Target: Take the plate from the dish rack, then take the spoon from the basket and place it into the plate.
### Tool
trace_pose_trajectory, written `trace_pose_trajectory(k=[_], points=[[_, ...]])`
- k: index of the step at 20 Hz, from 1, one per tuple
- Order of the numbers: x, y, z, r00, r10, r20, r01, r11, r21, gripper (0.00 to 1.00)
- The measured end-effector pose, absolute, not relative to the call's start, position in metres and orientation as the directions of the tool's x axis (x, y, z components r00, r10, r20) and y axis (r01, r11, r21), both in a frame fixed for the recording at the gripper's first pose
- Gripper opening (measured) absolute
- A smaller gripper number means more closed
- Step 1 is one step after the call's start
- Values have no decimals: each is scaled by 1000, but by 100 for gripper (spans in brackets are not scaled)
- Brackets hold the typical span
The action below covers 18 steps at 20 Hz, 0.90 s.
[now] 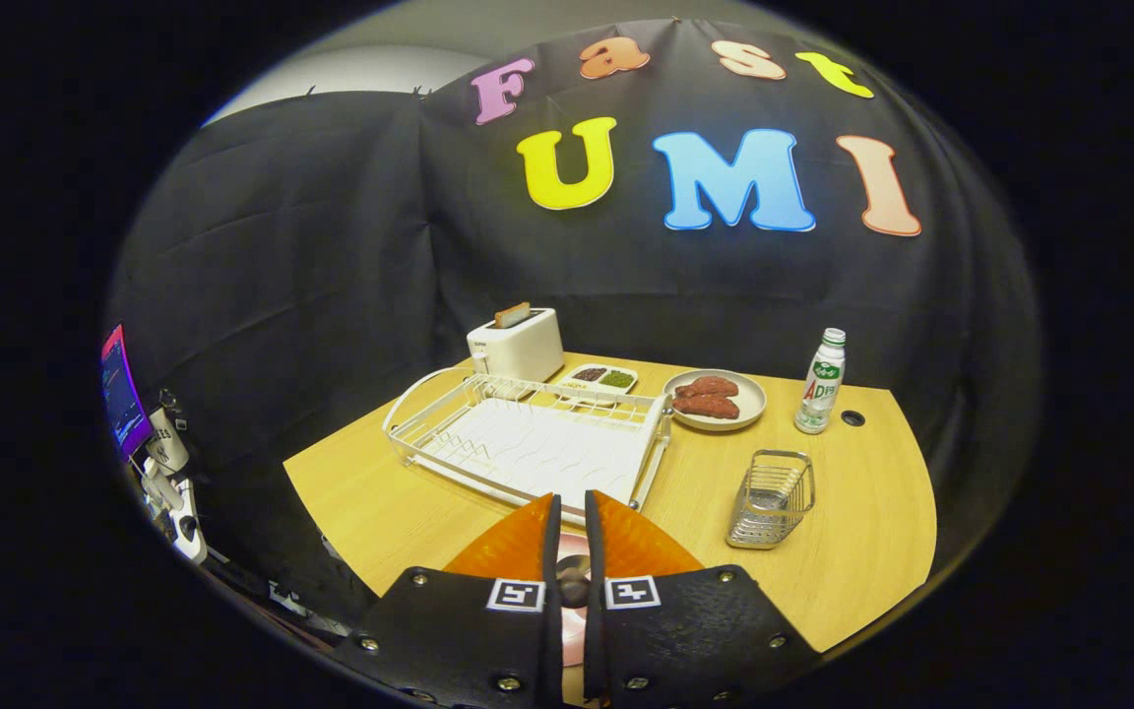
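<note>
While the gripper [575, 497] hangs over the near edge of the wooden table [862, 551], its two fingers stand almost together, with only a narrow slit between them. Through this slit a pink surface shows, which seems to be the plate [574, 545], lying under the fingers. A small dark round thing [573, 583] also sits in the slit, low down. I cannot tell if it is the spoon, or if the fingers press on it.

At 12 o'clock, just ahead of the fingertips, is the white wire dish rack [528, 443], with no dish standing in it. Beyond it, also at 12 o'clock, is a white toaster [516, 345] with a slice in its slot. The metal basket [772, 497] stands at 2 o'clock from the fingertips, apart from the rack. At 1 o'clock, farther back, are a small divided tray [601, 379], a grey dish [720, 399] with red-brown pieces, and a green-capped bottle [821, 382] standing upright.
</note>
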State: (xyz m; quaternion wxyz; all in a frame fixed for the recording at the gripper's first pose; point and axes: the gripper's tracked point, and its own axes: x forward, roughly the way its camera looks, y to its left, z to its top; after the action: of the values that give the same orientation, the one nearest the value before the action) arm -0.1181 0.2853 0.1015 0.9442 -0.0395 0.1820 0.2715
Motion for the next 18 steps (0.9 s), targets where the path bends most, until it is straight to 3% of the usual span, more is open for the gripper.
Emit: trace_pose_trajectory(k=[18], points=[[-102, 357, 30, 682, 541, -492, -628, 778, -16, 10]])
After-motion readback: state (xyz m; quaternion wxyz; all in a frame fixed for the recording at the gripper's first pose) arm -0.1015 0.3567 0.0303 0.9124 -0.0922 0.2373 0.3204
